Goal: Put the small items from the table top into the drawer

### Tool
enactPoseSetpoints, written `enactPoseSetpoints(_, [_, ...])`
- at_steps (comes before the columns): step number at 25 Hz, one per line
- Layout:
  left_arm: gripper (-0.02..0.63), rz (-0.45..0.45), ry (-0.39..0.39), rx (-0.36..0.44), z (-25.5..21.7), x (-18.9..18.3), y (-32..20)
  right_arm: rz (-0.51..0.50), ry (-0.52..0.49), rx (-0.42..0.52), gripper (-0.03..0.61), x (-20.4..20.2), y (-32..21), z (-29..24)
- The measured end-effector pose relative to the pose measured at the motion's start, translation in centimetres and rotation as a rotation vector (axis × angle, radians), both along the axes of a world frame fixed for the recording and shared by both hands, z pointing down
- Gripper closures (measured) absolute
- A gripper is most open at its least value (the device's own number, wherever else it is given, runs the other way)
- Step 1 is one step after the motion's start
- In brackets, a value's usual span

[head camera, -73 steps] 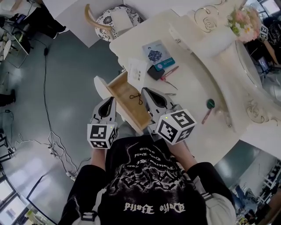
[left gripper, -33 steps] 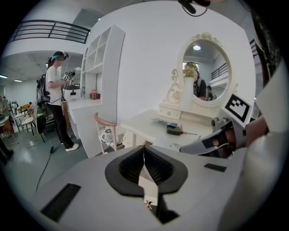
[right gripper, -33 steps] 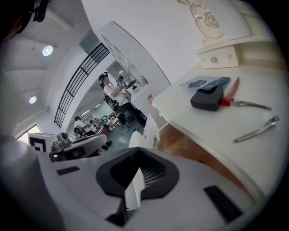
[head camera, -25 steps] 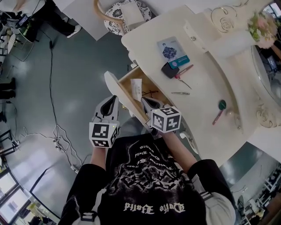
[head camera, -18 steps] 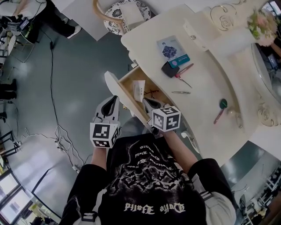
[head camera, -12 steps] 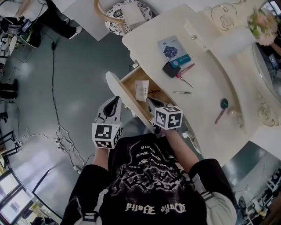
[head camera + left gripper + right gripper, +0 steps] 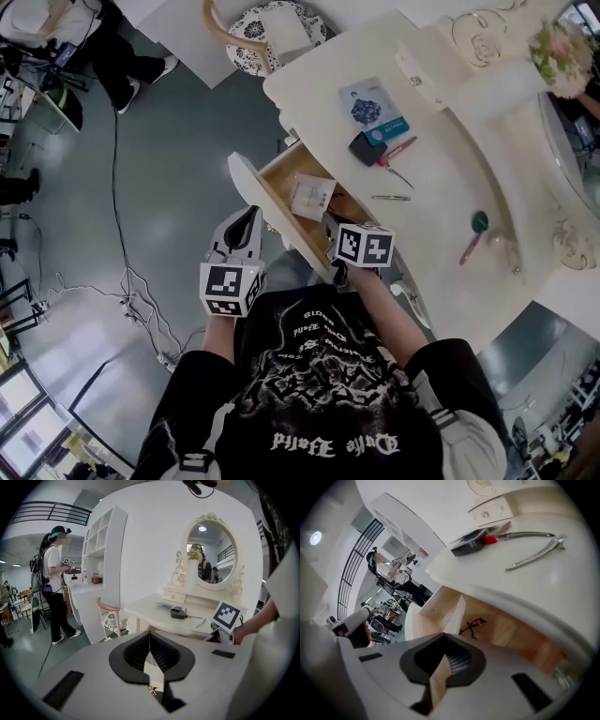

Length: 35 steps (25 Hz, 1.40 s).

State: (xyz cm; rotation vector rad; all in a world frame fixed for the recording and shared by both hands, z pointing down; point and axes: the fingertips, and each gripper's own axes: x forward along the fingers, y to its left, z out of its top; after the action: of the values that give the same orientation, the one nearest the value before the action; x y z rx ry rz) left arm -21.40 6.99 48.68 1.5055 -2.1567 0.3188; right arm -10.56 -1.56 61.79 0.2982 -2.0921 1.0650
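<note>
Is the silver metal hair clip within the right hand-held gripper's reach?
Probably yes: the silver metal hair clip lies uncovered near the right hand-held gripper, nothing between; its jaws are shut.

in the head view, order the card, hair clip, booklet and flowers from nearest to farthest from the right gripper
From the right gripper:
1. card, in the drawer, just ahead
2. hair clip, on the table, near its front edge
3. booklet, farther back
4. flowers, far right corner

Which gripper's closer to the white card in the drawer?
Right. Right gripper is over the drawer, just short of the white card; left gripper hangs outside the drawer front, above the floor.
</note>
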Motion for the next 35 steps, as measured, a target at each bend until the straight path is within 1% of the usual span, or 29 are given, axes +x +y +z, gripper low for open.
enactPoseSetpoints(2, [0.598, 0.001, -0.001, 0.005, -0.1, -0.1, -0.2, 0.009, 0.041, -0.011, 0.569, 0.3, -0.1, 0.7])
enactPoseSetpoints(5, [0.598, 0.007, -0.005, 0.011, -0.3, -0.2, -0.3, 0.042, 0.112, 0.006, 0.569, 1.1, -0.5, 1.6])
enactPoseSetpoints(10, [0.598, 0.042, -0.041, 0.034, -1.4, -0.4, -0.8, 0.086, 0.159, -0.021, 0.569, 1.6, -0.9, 2.5])
enactPoseSetpoints(16, [0.598, 0.038, -0.011, 0.041, -0.8, -1.2, -0.6, 0.107, 0.228, -0.003, 0.568, 2.1, -1.6, 3.6])
enactPoseSetpoints(23, [0.598, 0.046, 0.011, 0.035, -0.1, -1.5, -0.8, 0.126, 0.258, -0.006, 0.568, 3.0, -1.7, 4.1])
enactPoseSetpoints(26, [0.598, 0.053, 0.016, 0.034, 0.2, -1.2, -0.8, 0.133, 0.256, -0.005, 0.563, 3.3, -1.7, 4.1])
enactPoseSetpoints(30, [0.598, 0.058, 0.039, 0.019, 1.0, -0.9, -0.7, 0.161, 0.248, -0.032, 0.558, 3.4, -1.7, 4.1])
enactPoseSetpoints(31, [0.598, 0.057, 0.045, 0.014, 1.2, -0.9, -0.6, 0.170, 0.243, -0.042, 0.541, 3.3, -1.7, 3.9])
enactPoseSetpoints(32, [0.598, 0.057, 0.048, 0.012, 1.3, -0.9, -0.6, 0.175, 0.237, -0.051, 0.475, 3.2, -1.7, 3.8])
enactPoseSetpoints(33, [0.598, 0.058, 0.049, 0.010, 1.5, -0.8, -0.5, 0.176, 0.232, -0.058, 0.437, 3.1, -1.5, 3.7])
enactPoseSetpoints(35, [0.598, 0.061, 0.049, 0.008, 1.8, -0.8, -0.4, 0.172, 0.229, -0.060, 0.430, 3.0, -1.2, 3.6])
